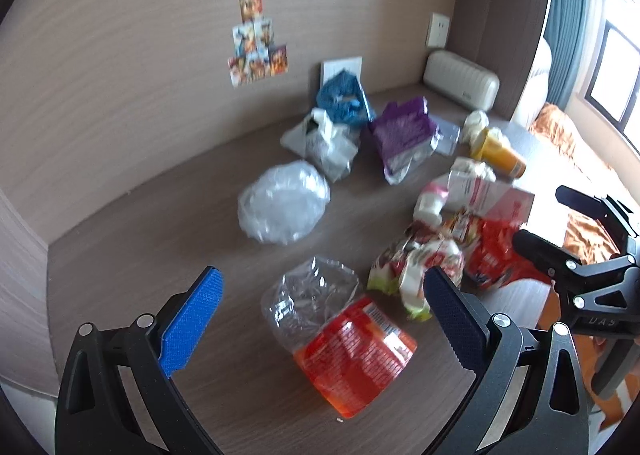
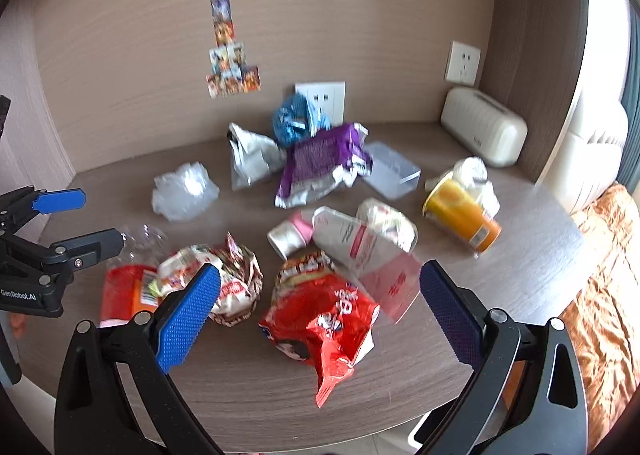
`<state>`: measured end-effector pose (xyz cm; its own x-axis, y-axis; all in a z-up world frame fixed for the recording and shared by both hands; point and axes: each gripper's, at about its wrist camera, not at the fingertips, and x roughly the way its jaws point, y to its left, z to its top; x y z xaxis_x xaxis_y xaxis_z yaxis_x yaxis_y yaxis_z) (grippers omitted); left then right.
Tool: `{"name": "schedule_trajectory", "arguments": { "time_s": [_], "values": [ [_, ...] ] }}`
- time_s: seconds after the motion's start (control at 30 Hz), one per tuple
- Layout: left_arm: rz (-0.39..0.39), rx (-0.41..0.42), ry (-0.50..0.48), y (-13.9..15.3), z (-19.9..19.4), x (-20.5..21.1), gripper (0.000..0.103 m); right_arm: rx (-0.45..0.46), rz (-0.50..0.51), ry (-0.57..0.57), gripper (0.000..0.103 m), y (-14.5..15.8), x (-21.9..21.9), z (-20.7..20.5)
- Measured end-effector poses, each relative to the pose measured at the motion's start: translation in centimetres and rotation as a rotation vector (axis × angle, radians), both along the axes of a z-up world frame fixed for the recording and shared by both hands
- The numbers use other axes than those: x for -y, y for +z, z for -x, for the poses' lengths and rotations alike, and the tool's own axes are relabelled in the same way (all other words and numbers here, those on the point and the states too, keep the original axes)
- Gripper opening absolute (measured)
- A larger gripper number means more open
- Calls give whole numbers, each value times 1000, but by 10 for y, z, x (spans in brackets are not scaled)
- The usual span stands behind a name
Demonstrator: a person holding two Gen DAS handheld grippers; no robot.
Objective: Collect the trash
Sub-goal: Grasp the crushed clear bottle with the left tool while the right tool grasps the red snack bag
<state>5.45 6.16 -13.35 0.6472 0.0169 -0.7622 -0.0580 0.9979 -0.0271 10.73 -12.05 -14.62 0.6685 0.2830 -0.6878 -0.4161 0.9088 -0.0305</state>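
Note:
Trash lies scattered on a wooden desk [image 2: 520, 263]. My left gripper [image 1: 324, 303] is open above a crushed clear bottle with an orange label [image 1: 352, 351]. My right gripper [image 2: 320, 303] is open above a crumpled red snack bag [image 2: 324, 327]; it also shows at the right of the left wrist view [image 1: 536, 219]. Between the two lies a crumpled white and brown wrapper [image 2: 232, 283]. Farther back are a clear plastic bag [image 2: 184, 191], a purple packet [image 2: 320, 163], a blue bag [image 2: 296, 119], a yellow cup [image 2: 460, 215] and a white carton [image 2: 360, 247].
A beige box [image 2: 484, 127] stands at the back right corner. Wall sockets [image 2: 320, 95] and picture stickers [image 2: 228, 55] are on the back wall. A clear plastic lid [image 2: 392, 171] lies behind the purple packet. An orange blanket [image 2: 600, 295] lies beyond the desk's right edge.

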Motion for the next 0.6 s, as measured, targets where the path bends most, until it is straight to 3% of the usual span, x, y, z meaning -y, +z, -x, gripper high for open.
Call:
{"name": "schedule_trajectory", "arguments": {
  "time_s": [0.33, 0.53, 0.6],
  "values": [
    [117, -114, 65, -50, -3, -21, 99, -57, 96, 27, 99, -39, -18, -14],
    [229, -131, 69, -64, -10, -26, 98, -72, 111, 33, 82, -46, -18, -19],
    [254, -140, 62, -68, -12, -24, 98, -80, 116, 38, 80, -48, -19, -19]
  ]
}}
